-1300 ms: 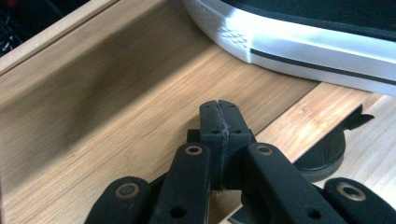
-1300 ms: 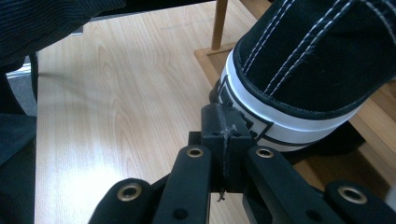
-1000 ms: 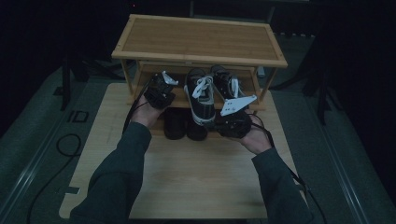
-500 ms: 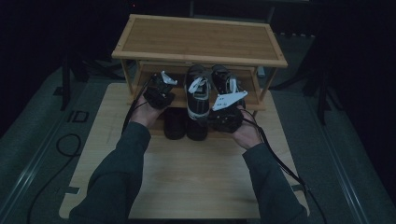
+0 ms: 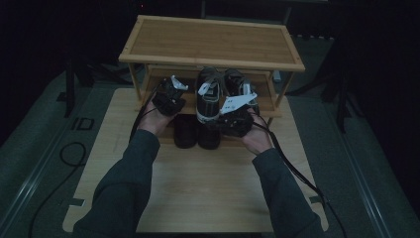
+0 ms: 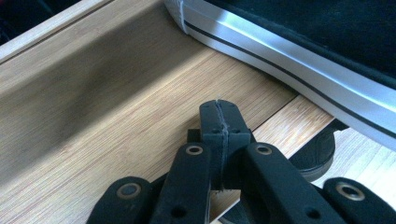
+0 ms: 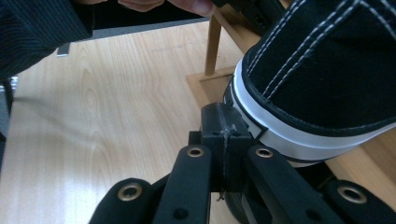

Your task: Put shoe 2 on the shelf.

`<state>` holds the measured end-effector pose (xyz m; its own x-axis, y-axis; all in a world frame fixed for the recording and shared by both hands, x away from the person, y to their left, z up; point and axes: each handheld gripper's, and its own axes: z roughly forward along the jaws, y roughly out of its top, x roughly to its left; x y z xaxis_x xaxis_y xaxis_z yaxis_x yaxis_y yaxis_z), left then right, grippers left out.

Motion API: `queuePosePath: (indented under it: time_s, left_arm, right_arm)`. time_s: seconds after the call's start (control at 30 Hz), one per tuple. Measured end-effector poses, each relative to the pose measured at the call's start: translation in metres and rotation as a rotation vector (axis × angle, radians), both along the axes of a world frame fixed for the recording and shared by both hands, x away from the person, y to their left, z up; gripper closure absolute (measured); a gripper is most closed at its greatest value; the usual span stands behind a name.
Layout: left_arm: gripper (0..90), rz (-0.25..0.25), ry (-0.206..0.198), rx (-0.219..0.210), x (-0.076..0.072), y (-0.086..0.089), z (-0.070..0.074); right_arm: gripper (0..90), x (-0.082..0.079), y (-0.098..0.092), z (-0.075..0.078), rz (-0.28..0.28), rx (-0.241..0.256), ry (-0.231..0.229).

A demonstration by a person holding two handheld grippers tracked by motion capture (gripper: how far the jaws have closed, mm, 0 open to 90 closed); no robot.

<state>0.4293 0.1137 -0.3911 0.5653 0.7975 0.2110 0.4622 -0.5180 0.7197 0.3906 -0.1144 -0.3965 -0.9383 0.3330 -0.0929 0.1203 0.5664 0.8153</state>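
The left gripper (image 5: 169,95) is hovering over the lower shelf (image 6: 116,121) of the wooden shoe rack (image 5: 213,42), its fingers (image 6: 212,123) pressed together on nothing. The right gripper (image 5: 236,115) is pushing its closed, empty fingers (image 7: 215,122) against the white sole edge of a black sneaker (image 7: 322,79). That sneaker (image 5: 208,95) is resting on the lower shelf beside its pair (image 5: 236,83). Two dark shoes (image 5: 197,131) are sitting on the table (image 5: 198,188) below.

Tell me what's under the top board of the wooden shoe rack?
Under the rack's top board sits a lower shelf with two black sneakers with white soles. Two dark shoes stand in front on the floor board. The sneakers' toes are hidden by the top board.
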Motion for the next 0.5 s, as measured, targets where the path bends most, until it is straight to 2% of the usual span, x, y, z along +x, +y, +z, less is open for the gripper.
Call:
queuePosePath:
  time_s: [0.5]
  left_arm:
    - [90.0, 0.001, -0.004, 0.003, -0.0004, -0.0002, -0.0002]
  right_arm:
    - [90.0, 0.0044, 0.0062, -0.0017, -0.006, -0.031, -0.033]
